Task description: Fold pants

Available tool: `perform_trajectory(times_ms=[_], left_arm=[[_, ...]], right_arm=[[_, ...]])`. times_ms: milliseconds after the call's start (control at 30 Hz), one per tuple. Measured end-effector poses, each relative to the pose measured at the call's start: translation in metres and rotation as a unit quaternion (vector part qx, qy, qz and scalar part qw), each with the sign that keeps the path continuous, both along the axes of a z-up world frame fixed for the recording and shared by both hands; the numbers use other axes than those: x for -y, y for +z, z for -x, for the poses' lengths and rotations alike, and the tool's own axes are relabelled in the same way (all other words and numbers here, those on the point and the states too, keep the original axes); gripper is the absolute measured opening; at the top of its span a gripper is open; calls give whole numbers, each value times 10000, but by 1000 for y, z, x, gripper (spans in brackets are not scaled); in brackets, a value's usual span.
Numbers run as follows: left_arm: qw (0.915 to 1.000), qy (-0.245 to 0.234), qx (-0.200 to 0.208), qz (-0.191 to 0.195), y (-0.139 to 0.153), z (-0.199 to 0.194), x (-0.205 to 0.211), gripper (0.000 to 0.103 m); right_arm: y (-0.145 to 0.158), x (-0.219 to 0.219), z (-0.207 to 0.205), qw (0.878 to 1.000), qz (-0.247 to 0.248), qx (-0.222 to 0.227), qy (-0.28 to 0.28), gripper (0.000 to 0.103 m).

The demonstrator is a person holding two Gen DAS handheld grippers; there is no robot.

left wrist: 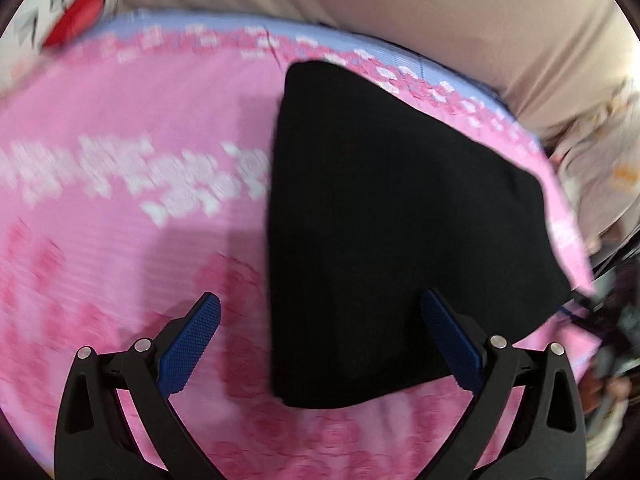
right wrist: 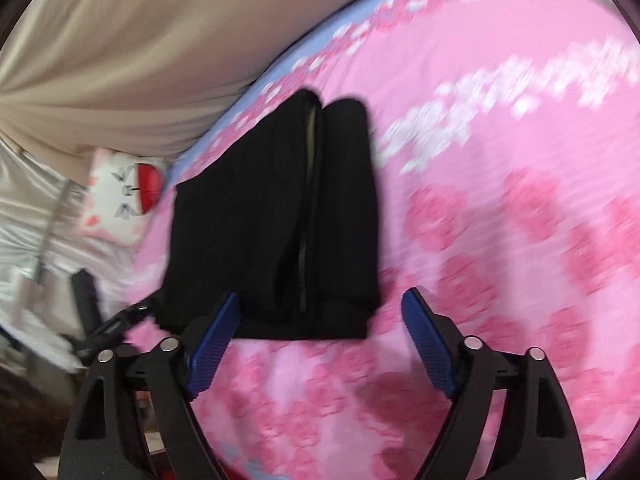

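The black pants (left wrist: 400,232) lie folded into a compact stack on the pink floral bedspread (left wrist: 140,200), near the edge bordered by a pale blue band (left wrist: 224,26). In the left wrist view the stack presents a smooth, unbroken top face, with one long straight edge toward the middle of the bedspread. In the right wrist view the pants (right wrist: 272,220) show two layered sections side by side, parted by a narrow seam running lengthwise; the near end shows stacked fabric layers.

The left gripper (left wrist: 320,340) is held above the bedspread, its two fingers spread wide. One blue pad (left wrist: 192,344) stands over bare bedspread; the other pad appears against the near corner of the pants. No fabric lies between the pads. Whether that pad touches the cloth cannot be told.

The right gripper (right wrist: 320,344) is likewise spread wide, nothing between its fingers. Its pads (right wrist: 430,344) stand on either side of the near end of the pants, one over the black fabric's corner, the other over bare pink bedspread.

Beyond the blue-banded edge hangs a beige curtain (left wrist: 440,12). A white cushion with a red patch and a cat face (right wrist: 124,196) sits off the bedspread's edge in the right wrist view; the same cushion (left wrist: 68,8) appears at the far corner in the left wrist view. Both views are blurred, so fine detail of the pattern is not legible.
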State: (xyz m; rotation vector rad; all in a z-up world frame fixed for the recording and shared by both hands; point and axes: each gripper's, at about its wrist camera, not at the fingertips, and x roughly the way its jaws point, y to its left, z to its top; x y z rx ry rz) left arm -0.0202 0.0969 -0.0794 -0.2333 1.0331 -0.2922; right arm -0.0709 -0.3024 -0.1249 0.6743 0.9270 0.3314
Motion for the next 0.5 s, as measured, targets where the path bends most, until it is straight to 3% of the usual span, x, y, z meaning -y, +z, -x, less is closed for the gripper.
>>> perform_trajectory(times_ms=[67, 233, 267, 500], left_arm=[[9995, 46, -20, 297, -2, -5, -2, 98], [9986, -219, -53, 485, -4, -16, 17, 98], [9989, -156, -42, 440, -3, -19, 20, 98], [9997, 113, -40, 202, -2, -32, 38, 98]], right_arm=[[-1, -3, -4, 9997, -224, 126, 62, 88], [-2, -13, -18, 9993, -296, 216, 49, 92], [-1, -16, -21, 9991, -324, 271, 50, 98], [1, -38, -41, 9978, 165, 631, -65, 98]])
